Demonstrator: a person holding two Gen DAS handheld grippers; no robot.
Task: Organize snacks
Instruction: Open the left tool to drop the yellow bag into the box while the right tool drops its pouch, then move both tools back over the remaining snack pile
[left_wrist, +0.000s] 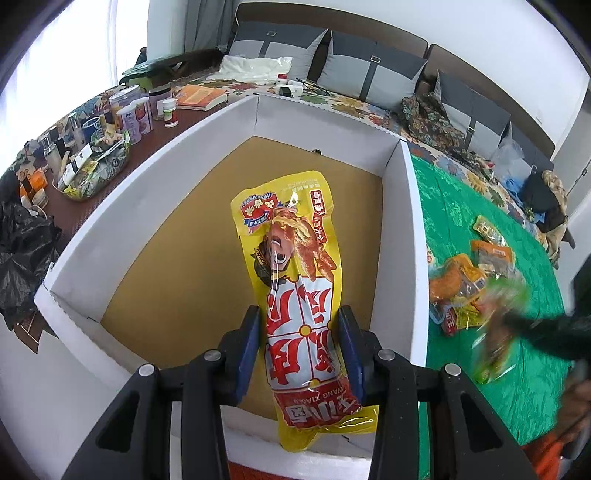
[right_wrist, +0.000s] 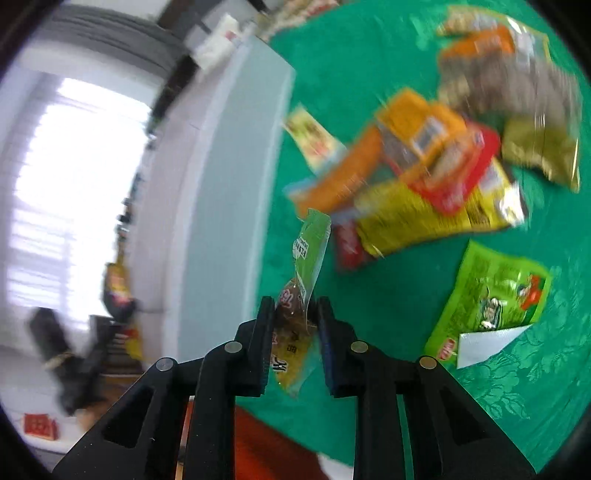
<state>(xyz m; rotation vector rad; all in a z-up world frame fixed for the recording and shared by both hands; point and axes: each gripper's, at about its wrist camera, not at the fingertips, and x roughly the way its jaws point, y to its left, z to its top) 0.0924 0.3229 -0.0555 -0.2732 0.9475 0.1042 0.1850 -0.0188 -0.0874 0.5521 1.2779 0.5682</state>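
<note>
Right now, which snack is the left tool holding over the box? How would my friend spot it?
Find the big white box with the tan floor, beside the green cloth. Over it, the left tool grips a long yellow snack packet. Unlike the small mixed packets heaped on the cloth, it carries big red characters on white and a shouting cartoon face.

We see the box (left_wrist: 155, 206) standing left of the cloth (left_wrist: 465, 206), where a pile of snack packets (left_wrist: 469, 280) lies. One long packet (left_wrist: 295, 280) hangs over the box floor, between the left claw (left_wrist: 298, 347) fingers. The right claw (right_wrist: 293, 332) grips a small packet (right_wrist: 301, 295) above the cloth, near the box wall.
</note>
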